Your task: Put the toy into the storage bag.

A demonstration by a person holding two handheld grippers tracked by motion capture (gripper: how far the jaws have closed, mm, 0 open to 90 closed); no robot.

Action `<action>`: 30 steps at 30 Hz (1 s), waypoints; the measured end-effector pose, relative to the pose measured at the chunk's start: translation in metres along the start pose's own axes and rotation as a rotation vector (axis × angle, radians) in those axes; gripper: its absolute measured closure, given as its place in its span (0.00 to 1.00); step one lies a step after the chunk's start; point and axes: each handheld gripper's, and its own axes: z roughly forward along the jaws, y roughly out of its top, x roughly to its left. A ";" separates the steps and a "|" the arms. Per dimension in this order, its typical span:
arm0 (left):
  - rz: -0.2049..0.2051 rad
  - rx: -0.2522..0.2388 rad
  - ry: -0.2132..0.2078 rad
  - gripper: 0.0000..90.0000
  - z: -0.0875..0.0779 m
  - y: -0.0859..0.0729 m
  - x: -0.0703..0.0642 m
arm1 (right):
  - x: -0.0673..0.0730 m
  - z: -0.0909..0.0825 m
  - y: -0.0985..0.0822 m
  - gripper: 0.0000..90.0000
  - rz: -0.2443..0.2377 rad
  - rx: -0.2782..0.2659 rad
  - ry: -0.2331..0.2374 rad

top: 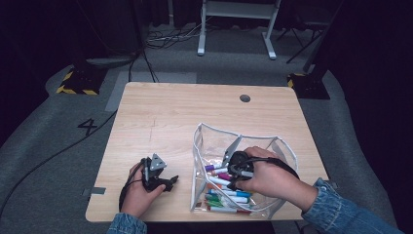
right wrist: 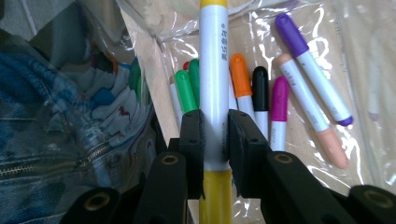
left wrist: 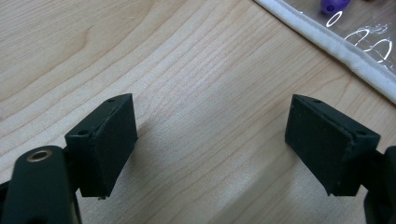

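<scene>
1. Between the black jaws of the right gripper (right wrist: 215, 135) a yellow-capped marker (right wrist: 214, 79) is clamped at the lower part of its white barrel, just above the yellow end; the jaws are closed narrow on it.
2. The marker is held over the inside of the clear plastic pouch (top: 287, 146), above the other markers lying on the pouch floor, among them a purple marker (right wrist: 310, 65), an orange marker (right wrist: 240, 77) and a green marker (right wrist: 186, 91).
3. The marker is judged to be light and stiff, with a smooth round barrel that can slip or roll between flat pads.
4. A grip across the middle of the barrel is judged safer than one at the cap, because a cap may come off.
5. The pouch is judged to be soft and thin; its walls can fold under a push, so the white hem is the better place to hold it.
6. The left gripper (left wrist: 210, 140) rests on the wooden table (top: 160, 117) beside the pouch, its jaws are spread wide and nothing is between them.
</scene>
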 end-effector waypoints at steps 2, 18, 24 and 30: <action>0.000 0.000 0.000 0.19 0.000 0.000 0.000 | 0.000 0.007 0.002 0.86 -0.007 0.024 0.000; 0.005 0.002 -0.003 0.19 0.000 0.000 0.001 | -0.011 0.046 0.002 0.86 -0.003 0.192 0.026; 0.004 0.001 -0.002 0.19 0.000 0.000 0.001 | -0.014 0.048 0.002 0.64 -0.065 0.129 -0.040; 0.005 0.001 -0.002 0.19 0.000 0.000 0.001 | -0.015 0.033 0.000 0.55 -0.078 0.062 -0.076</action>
